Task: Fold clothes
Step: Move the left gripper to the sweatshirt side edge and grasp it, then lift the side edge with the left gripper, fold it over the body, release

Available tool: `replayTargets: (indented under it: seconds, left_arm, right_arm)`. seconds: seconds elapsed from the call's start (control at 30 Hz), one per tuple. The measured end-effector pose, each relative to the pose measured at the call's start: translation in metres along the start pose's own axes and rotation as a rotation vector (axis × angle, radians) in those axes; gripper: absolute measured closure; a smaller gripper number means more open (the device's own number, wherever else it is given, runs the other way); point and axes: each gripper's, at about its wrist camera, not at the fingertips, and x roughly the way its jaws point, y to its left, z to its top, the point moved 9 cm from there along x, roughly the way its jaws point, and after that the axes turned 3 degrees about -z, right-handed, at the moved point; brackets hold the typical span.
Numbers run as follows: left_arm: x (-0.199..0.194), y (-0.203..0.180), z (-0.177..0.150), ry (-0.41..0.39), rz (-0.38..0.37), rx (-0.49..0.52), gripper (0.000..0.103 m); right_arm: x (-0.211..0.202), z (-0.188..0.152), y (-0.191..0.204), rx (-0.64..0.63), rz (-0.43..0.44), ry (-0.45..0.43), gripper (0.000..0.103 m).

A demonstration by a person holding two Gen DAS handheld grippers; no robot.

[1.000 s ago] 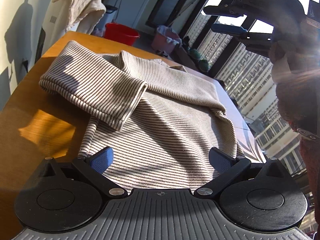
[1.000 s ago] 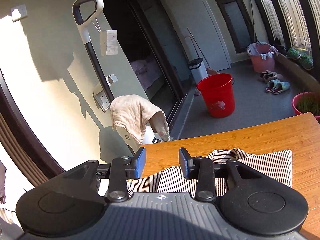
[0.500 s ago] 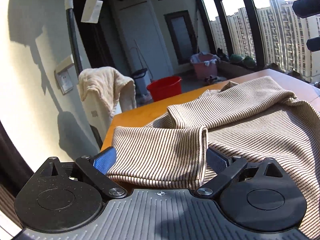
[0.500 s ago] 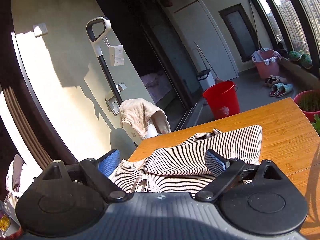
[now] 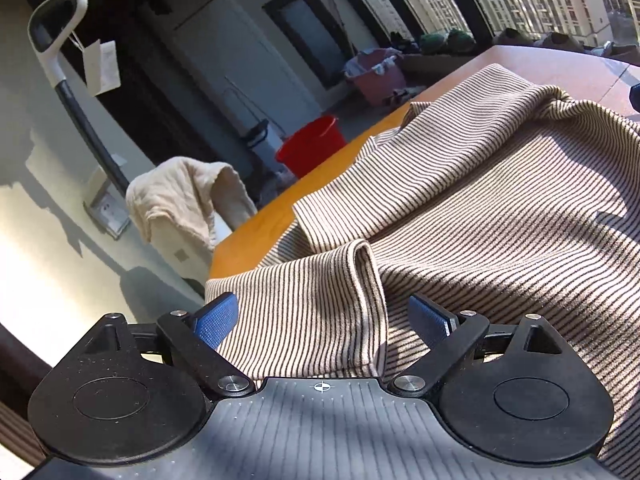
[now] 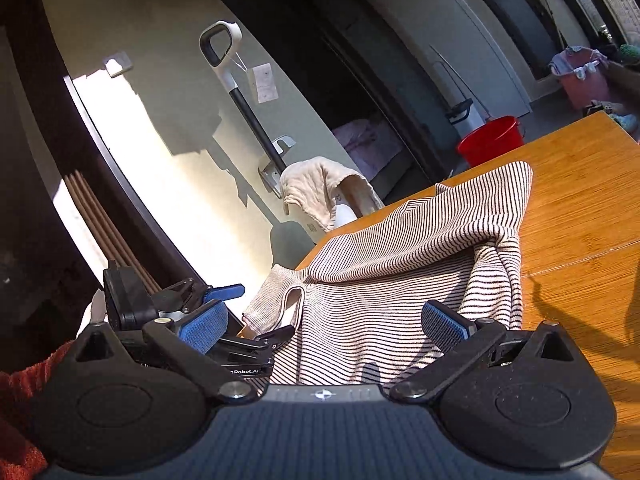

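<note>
Striped sweater (image 5: pixel 480 208) lying rumpled on wooden table (image 6: pixel 580 208), sleeve folded across body. Left gripper (image 5: pixel 324 316) spreading wide around sleeve cuff (image 5: pixel 304 304), gripping nothing. Right gripper (image 6: pixel 324 328) gaping above sweater's hem, holding nothing.

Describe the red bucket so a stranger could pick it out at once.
Start at the wooden table holding the striped top. Look past its far edge to the grey floor by the doorway: the red bucket stands there. It is plain bright red, unlike the pink basin full of laundry.
</note>
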Motion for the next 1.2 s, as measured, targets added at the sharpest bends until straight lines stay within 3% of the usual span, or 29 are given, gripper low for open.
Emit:
replayTargets:
  seconds: [0.1, 0.13, 0.17, 0.23, 0.3, 0.43, 0.57, 0.7, 0.9, 1.2]
  left_arm:
    - [0.013, 0.004, -0.006, 0.034, 0.025, 0.022, 0.015]
    - [0.015, 0.008, -0.007, 0.047, 0.034, 0.026, 0.023]
    - [0.018, 0.011, -0.007, 0.063, 0.038, 0.017, 0.045]
    - [0.024, 0.022, -0.009, 0.102, 0.032, -0.04, 0.068]
    - [0.028, 0.035, -0.011, 0.132, 0.003, -0.125, 0.078]
    - [0.028, 0.075, -0.006, 0.14, -0.071, -0.351, 0.079]
    - [0.01, 0.128, 0.013, 0.083, -0.028, -0.484, 0.081]
    - [-0.006, 0.171, 0.034, 0.026, -0.043, -0.6, 0.082]
    - [-0.027, 0.203, 0.071, -0.065, -0.015, -0.618, 0.083]
    - [-0.041, 0.202, 0.128, -0.146, -0.102, -0.639, 0.085]
  right_arm:
    - [0.005, -0.004, -0.002, -0.009, -0.038, 0.021, 0.0]
    - [0.005, -0.006, 0.0, -0.022, -0.04, 0.025, 0.0]
    - [0.004, -0.007, 0.002, -0.033, -0.034, 0.023, 0.0]
    - [0.003, -0.008, 0.005, -0.045, -0.025, 0.021, 0.0]
    - [0.003, -0.009, 0.004, -0.042, -0.027, 0.02, 0.0]
    - [-0.002, -0.008, 0.0, -0.022, -0.036, 0.003, 0.0]
    - [0.0, -0.007, -0.001, -0.015, -0.039, 0.004, 0.0]
    - [0.001, -0.007, -0.004, -0.002, -0.046, 0.005, 0.0]
    - [0.002, -0.007, -0.009, 0.025, -0.053, 0.014, 0.0]
    - [0.004, -0.009, -0.013, 0.05, -0.058, 0.021, 0.0]
